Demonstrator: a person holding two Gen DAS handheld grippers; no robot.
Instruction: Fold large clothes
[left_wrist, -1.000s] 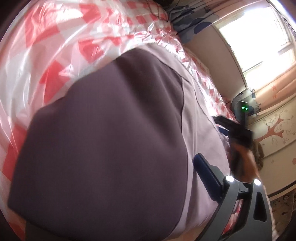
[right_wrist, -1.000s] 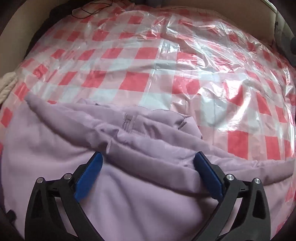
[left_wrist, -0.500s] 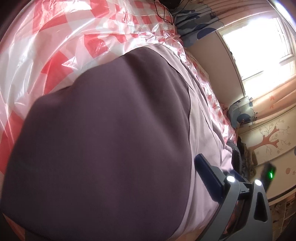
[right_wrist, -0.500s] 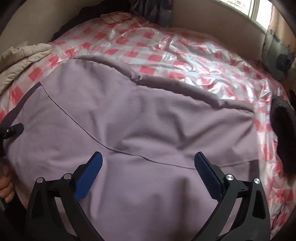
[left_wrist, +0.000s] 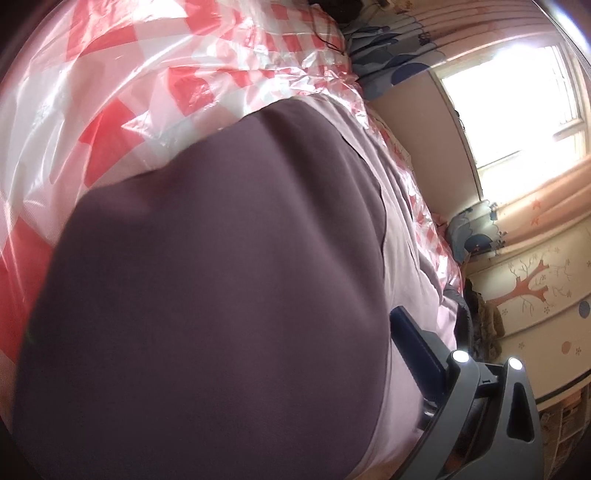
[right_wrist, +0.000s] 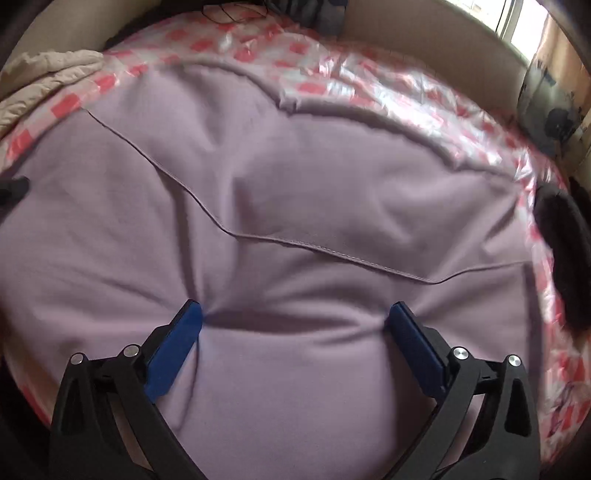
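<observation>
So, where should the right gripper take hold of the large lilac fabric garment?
Probably at the raised fold of the large lilac fabric garment between the open right gripper fingertips, coming straight down from above. The blue pads already press in there, bunching cloth into a ridge worth pinching.

The garment (right_wrist: 295, 192) lies spread on the bed cover (right_wrist: 388, 88). The right gripper (right_wrist: 293, 321) presses on its near part, fingers wide apart. A quilt (right_wrist: 44, 74) lies at the far left, a window (left_wrist: 517, 92) stands right of the bed.
</observation>
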